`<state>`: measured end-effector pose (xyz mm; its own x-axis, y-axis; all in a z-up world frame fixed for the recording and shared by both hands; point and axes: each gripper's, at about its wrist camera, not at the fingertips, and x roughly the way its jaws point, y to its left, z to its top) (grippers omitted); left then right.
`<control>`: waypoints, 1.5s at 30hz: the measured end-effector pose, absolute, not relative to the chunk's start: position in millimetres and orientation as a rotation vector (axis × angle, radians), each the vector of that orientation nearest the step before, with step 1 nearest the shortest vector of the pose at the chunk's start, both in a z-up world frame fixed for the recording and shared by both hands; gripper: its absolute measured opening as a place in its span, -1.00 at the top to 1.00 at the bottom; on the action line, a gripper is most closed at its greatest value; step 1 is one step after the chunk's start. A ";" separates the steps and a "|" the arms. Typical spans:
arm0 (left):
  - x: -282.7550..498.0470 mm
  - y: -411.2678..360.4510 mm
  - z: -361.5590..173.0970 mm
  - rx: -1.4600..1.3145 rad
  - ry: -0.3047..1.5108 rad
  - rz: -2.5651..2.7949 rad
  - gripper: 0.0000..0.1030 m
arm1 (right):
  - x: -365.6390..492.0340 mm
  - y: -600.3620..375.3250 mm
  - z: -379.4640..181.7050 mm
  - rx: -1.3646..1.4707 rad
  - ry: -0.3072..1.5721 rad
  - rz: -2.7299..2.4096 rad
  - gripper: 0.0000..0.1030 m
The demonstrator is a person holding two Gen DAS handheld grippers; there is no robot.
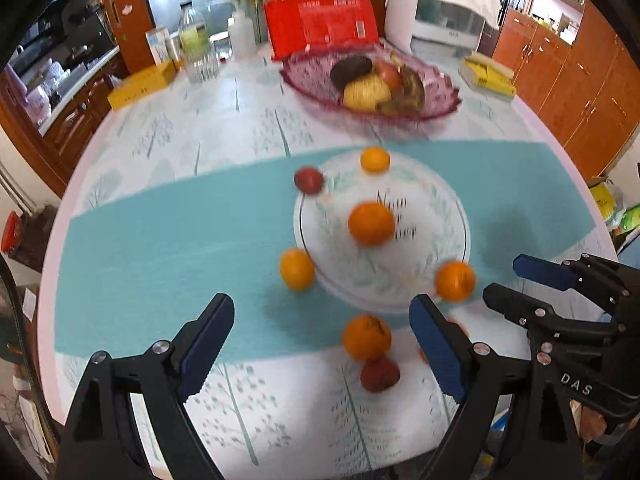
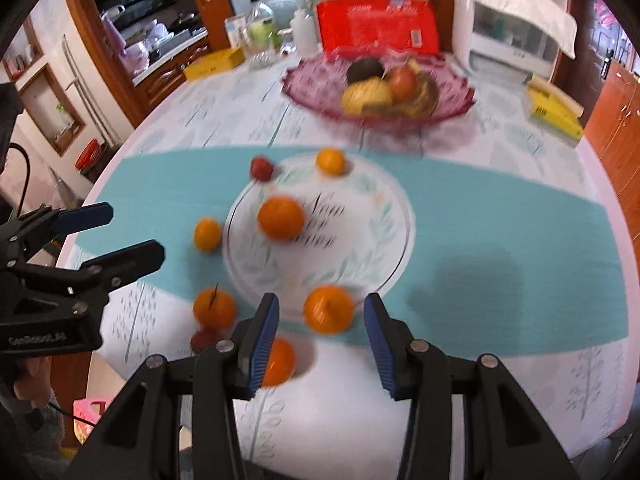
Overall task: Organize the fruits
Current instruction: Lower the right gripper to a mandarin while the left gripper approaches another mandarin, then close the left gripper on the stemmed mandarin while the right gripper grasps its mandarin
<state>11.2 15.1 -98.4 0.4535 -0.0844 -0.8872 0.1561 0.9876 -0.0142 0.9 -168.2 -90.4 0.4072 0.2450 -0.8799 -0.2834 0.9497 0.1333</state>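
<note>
A white plate lies on a teal mat with one orange on it. More oranges lie around the plate's rim. Another orange and a dark red fruit lie near the front; a second red fruit is beyond. My left gripper is open above the near orange. My right gripper is open, an orange just beyond its tips, another behind its left finger.
A purple glass bowl of mixed fruit stands behind the plate. Behind it are a red package, bottles and a white appliance. Yellow boxes lie at both sides. The round table's edge is close in front.
</note>
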 end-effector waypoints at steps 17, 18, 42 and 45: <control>-9.8 30.8 -137.2 -0.008 1.155 -0.121 -0.71 | -19.2 -151.5 -143.4 0.157 1.202 0.438 0.07; -9.4 33.1 -137.2 -0.021 1.155 -0.118 -0.72 | -18.8 -151.1 -145.1 0.171 1.209 0.448 0.07; 13.1 -2.3 -170.0 -0.067 1.290 -0.235 -0.14 | -31.4 -153.8 -144.9 0.066 1.186 0.448 0.15; 14.6 -5.4 -176.0 -0.065 1.304 -0.237 0.04 | -33.4 -155.7 -143.5 0.051 1.174 0.431 0.15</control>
<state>14.6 -5.4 -176.0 0.2428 -0.2101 -0.9470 0.1366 0.9739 -0.1811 -33.4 -155.7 -143.5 0.3151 0.3529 -0.8810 -0.3007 0.9176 0.2601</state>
